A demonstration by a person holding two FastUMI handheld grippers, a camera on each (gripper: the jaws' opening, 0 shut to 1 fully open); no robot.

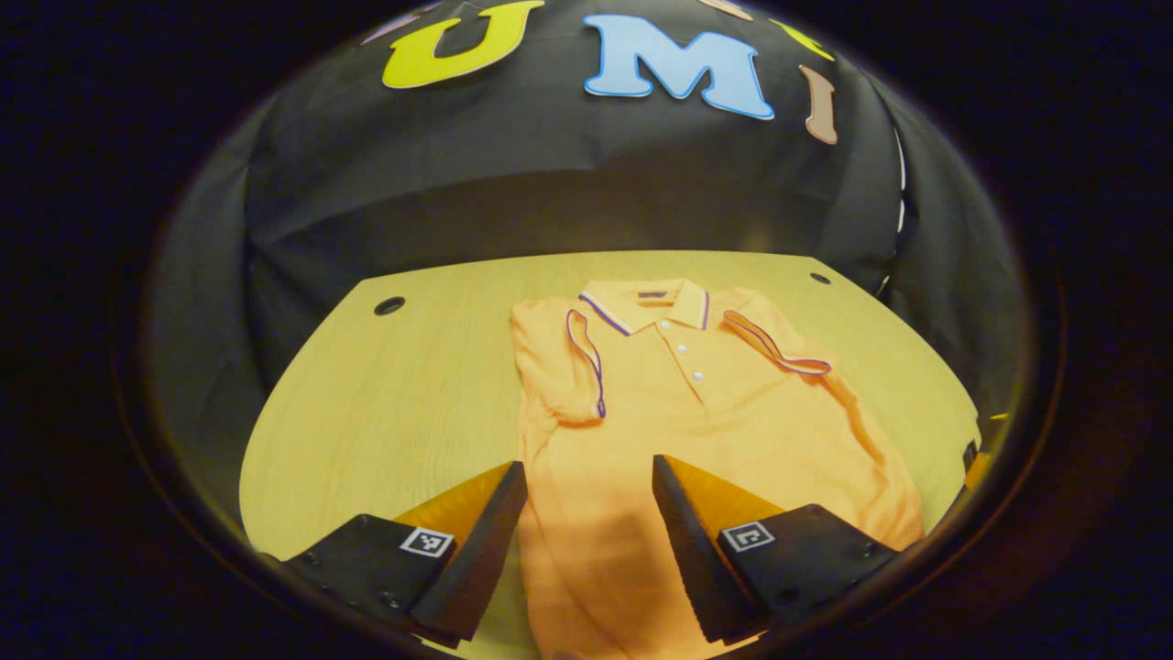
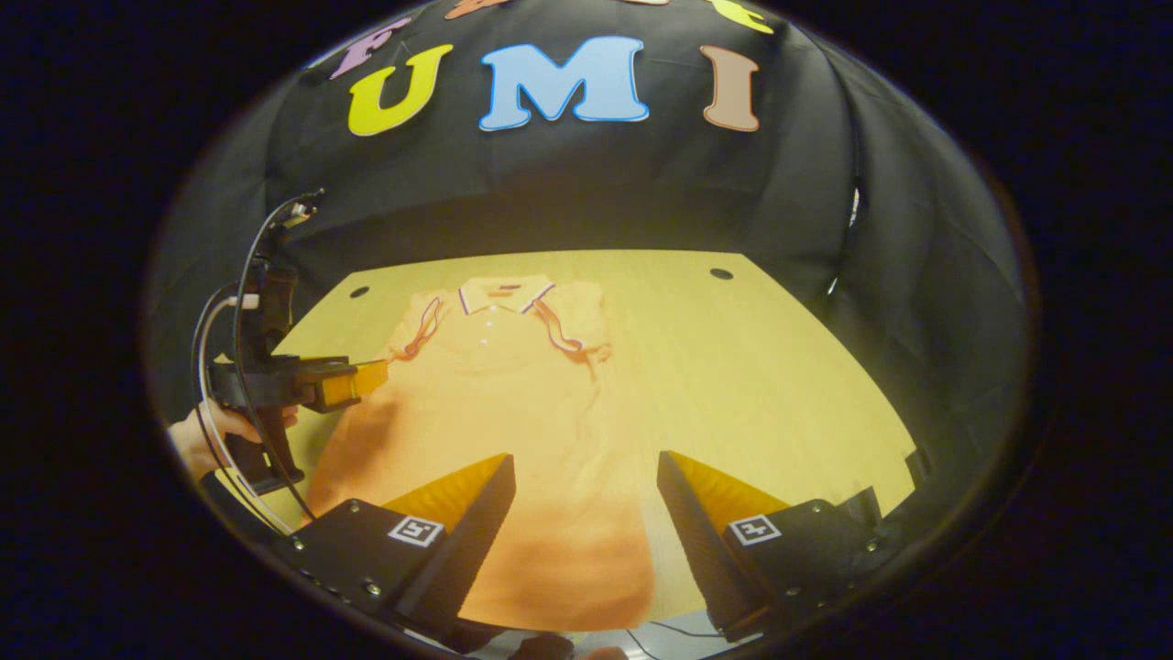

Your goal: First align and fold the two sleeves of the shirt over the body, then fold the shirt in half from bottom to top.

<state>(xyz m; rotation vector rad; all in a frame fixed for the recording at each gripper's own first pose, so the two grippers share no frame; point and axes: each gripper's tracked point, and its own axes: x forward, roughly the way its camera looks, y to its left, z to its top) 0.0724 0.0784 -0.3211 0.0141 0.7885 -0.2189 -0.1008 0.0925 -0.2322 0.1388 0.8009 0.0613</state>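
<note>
Sleeves folded in, bottom hem comes next

My left gripper (image 1: 589, 477) hangs open above the shirt (image 1: 678, 431), holding nothing; my right gripper (image 2: 585, 472) is open too, over the shirt's lower half. The shirt lies flat on the table (image 1: 385, 403) ahead of both, collar at the far end, both sleeves already laid over the body. I judge the half fold is in hand: each gripper must drop to the near hem, pinch a corner and carry it toward the collar
</note>
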